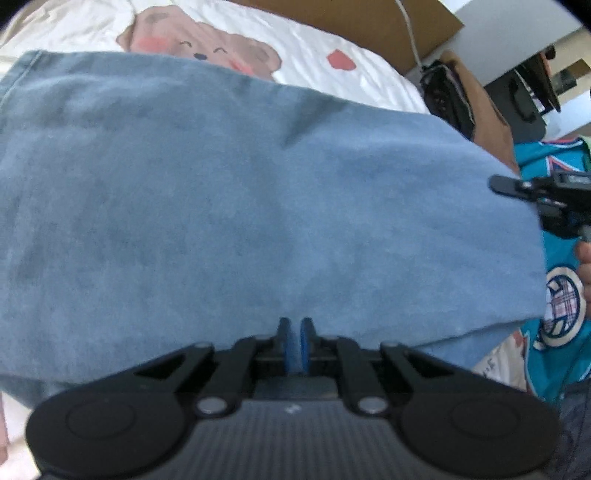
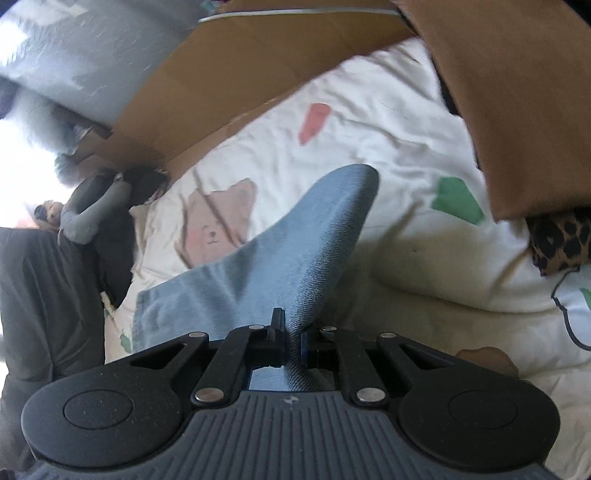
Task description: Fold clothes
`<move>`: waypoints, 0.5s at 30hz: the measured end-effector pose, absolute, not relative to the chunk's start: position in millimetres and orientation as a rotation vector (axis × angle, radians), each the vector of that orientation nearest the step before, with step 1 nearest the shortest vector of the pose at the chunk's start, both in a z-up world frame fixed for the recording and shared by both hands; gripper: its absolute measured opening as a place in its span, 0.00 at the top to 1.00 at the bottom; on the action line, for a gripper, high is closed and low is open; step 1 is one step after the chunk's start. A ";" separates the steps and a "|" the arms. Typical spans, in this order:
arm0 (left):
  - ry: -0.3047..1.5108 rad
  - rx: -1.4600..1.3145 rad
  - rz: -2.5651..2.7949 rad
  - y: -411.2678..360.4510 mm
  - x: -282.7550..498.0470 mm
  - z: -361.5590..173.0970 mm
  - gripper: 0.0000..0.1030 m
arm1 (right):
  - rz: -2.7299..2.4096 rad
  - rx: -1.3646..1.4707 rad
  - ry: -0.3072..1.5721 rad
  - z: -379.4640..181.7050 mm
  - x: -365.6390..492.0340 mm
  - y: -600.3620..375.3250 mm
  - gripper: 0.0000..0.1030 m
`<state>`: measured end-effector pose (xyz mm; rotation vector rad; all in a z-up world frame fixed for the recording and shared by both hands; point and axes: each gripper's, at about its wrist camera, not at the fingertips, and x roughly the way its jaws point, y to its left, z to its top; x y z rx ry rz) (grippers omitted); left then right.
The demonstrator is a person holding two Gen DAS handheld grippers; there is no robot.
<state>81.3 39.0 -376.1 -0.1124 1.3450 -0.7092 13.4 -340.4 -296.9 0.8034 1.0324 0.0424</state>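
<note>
The blue denim garment (image 1: pixel 236 206) is soft but fairly thick cloth: it drapes and creases without springing back, it will sag wherever it is not supported, and it looks heavy enough to drag on whichever corner is lifted. It is not fragile or slippery, so a firm pinch on a hem or a folded edge, not the middle of the panel, should give the cleanest fold line.

In the left wrist view the garment lies spread across the bedsheet (image 1: pixel 325 33), which is white with a bear print, and it covers most of the bed's near side, reaching toward the right-hand edge, where a teal printed garment (image 1: pixel 554 295) lies. The left gripper (image 1: pixel 295 343) points steeply down at the near edge of the denim with its blue pads drawn together. The view is blurred, but the cloth seems to run into the pads, so I judge it pinched there.

Farther right in that view, the right gripper (image 1: pixel 502 184) sits at the denim's right edge, the person's hand (image 1: pixel 585 266) behind it.

In the right wrist view its jaws are clamped narrow on a ridge of the denim, and the cloth rises from the sheet in a tented fold. The gripper tilts downward and is rolled to one side.
</note>
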 end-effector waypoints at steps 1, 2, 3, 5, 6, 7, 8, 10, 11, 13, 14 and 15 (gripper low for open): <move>1.350 -0.122 -0.707 38.8 84.3 -377.5 0.93 | 0.050 0.793 1.034 -291.5 14.8 -337.2 0.95; 1.349 -0.127 -0.710 37.4 87.5 -378.3 0.93 | 0.057 0.784 1.035 -286.1 16.2 -333.9 0.95; 1.341 -0.128 -0.715 35.0 90.8 -378.5 0.93 | 0.064 0.779 1.034 -281.5 17.4 -330.5 0.95; 1.321 -0.124 -0.724 28.9 99.0 -379.3 0.91 | 0.074 0.769 1.031 -273.9 19.1 -324.5 0.95; 1.304 -0.111 -0.725 24.1 105.1 -380.0 0.87 | 0.077 0.763 1.029 -270.2 19.6 -321.7 0.95; 1.287 -0.099 -0.726 19.3 111.3 -380.8 0.87 | 0.080 0.761 1.027 -267.2 20.2 -319.4 0.95; 1.273 -0.093 -0.720 15.0 119.0 -381.6 0.87 | 0.081 0.760 1.024 -265.1 21.0 -317.5 0.95; 1.253 -0.120 -0.709 9.9 137.6 -382.5 0.87 | 0.075 0.765 1.016 -261.1 22.1 -313.6 0.95; 1.242 -0.131 -0.703 6.8 146.0 -383.1 0.87 | 0.073 0.767 1.010 -259.3 22.2 -311.4 0.95; 1.221 -0.140 -0.688 -0.8 160.4 -384.1 0.87 | 0.074 0.765 1.006 -257.6 22.1 -308.7 0.95; 1.211 -0.140 -0.687 -4.1 166.1 -383.9 0.87 | 0.076 0.763 1.005 -257.0 22.1 -307.7 0.95; 1.201 -0.138 -0.687 -7.2 170.7 -383.4 0.87 | 0.077 0.761 1.004 -256.3 22.1 -306.7 0.95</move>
